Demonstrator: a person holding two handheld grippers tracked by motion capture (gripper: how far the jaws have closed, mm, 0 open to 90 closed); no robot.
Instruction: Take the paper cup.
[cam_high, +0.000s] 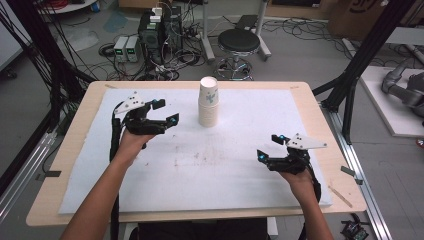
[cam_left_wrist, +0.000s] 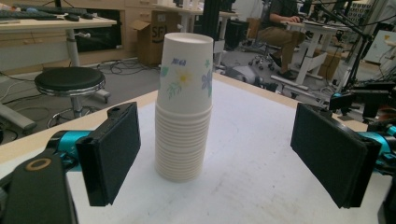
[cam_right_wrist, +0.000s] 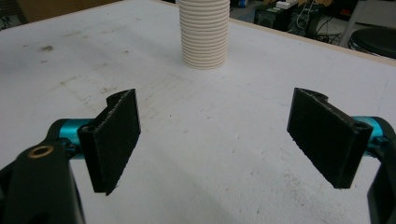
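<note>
The left gripper (cam_high: 165, 111) hovers with fingers (cam_left_wrist: 109, 151) spread wide, near the stack of paper cups (cam_high: 208, 102), which stands upside down at the counter's far middle. The right gripper (cam_high: 270, 147), fingers equally wide, waits well apart. A tall, light stack could topple if nudged off-centre. The counter (cam_high: 75, 150) carries a scuffed white sheet; cables and a stool (cam_high: 239, 42) crowd the floor beyond.

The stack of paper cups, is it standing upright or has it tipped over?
Upright. The stack of paper cups stands mouth-down on the white mat, its rims level in the left gripper view, untouched by either claw.
</note>
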